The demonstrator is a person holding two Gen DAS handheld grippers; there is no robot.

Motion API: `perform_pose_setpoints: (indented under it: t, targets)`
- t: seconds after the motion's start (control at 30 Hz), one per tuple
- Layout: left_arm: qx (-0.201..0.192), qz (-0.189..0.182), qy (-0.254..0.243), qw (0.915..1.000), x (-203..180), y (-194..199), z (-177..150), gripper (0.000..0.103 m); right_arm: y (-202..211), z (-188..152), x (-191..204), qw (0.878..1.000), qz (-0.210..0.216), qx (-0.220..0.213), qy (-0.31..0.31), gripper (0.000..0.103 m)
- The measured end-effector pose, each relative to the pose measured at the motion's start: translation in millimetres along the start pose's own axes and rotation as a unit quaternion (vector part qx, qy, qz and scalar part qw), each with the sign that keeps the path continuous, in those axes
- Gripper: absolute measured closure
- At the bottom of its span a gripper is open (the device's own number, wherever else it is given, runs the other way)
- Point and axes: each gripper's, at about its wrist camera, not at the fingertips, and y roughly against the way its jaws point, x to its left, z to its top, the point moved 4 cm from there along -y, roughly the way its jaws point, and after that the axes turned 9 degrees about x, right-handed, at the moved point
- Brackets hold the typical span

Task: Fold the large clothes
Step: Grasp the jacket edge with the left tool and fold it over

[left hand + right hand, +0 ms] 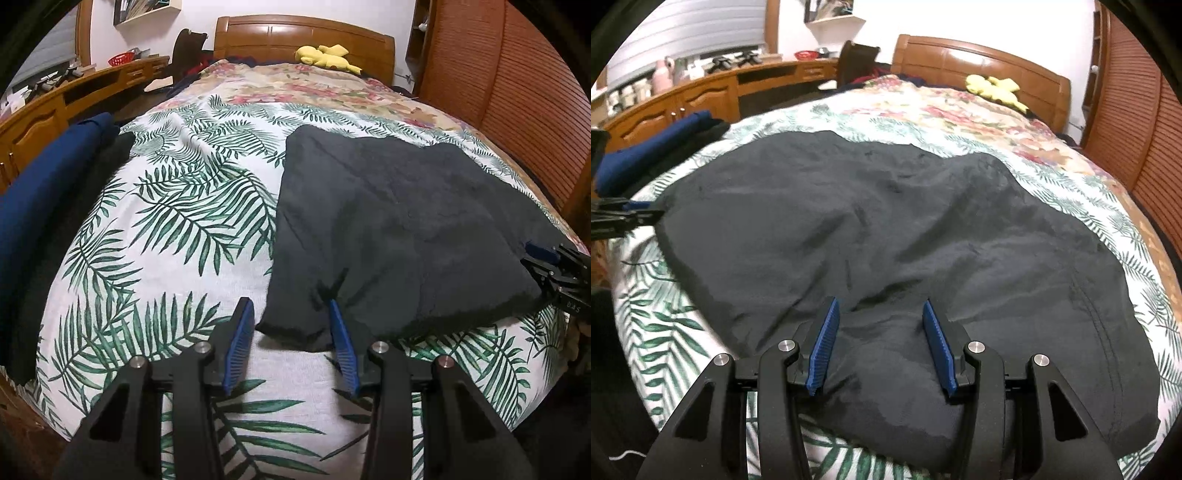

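The dark grey garment (399, 229) lies spread on the leaf-print bedspread (177, 229), and both tongs are down at its near edge. The left gripper (291, 321) hangs over the garment's near left corner, blue pads (242, 343) standing apart: the corner sits in the gap, one pad out on the bedspread and the other over the cloth, neither squeezing. Released, then, and placed to take that corner.

Over to the right gripper (879, 325). It sits on the same hem further along, jaws spread, with a rounded hump of the cloth rising between the pads. The pads flank the fabric rather than pinch it, so I read this one as released too. Two corners lined up suggests the hem is meant to be lifted and carried away from the tongs, towards the headboard (303, 40), for a fold.

Beyond the left gripper's outer side, a navy blue garment (48, 184) waits in a heap at the bed's edge, clear of the working patch. Far ahead, a yellow soft toy (327, 57) rests by the headboard.

Writing? Small white characters show on the right gripper's body in the left view, too blurred to read.
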Motion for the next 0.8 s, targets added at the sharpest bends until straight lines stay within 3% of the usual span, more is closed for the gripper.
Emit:
perform_pose_setpoints:
  t: [0.13, 0.27, 0.57, 0.8]
  targets:
    - [-0.016, 0.013, -0.009, 0.9997, -5, 8, 4, 0.088, 6, 3, 6, 1.000, 0.023, -0.013, 0.007, 0.055]
    - [-0.037, 0.001, -0.010, 0.9993, -10, 26, 15, 0.097, 3, 3, 12, 0.999, 0.032, -0.002, 0.016, 0.055]
    - [-0.100, 0.002, -0.060, 0.9932, -62, 72, 52, 0.100, 7, 0, 6, 0.999, 0.049, 0.008, 0.009, 0.055]
    - [-0.117, -0.009, -0.108, 0.9872, -122, 87, 84, 0.101, 34, -16, -30, 0.999, 0.030, -0.011, -0.025, 0.055]
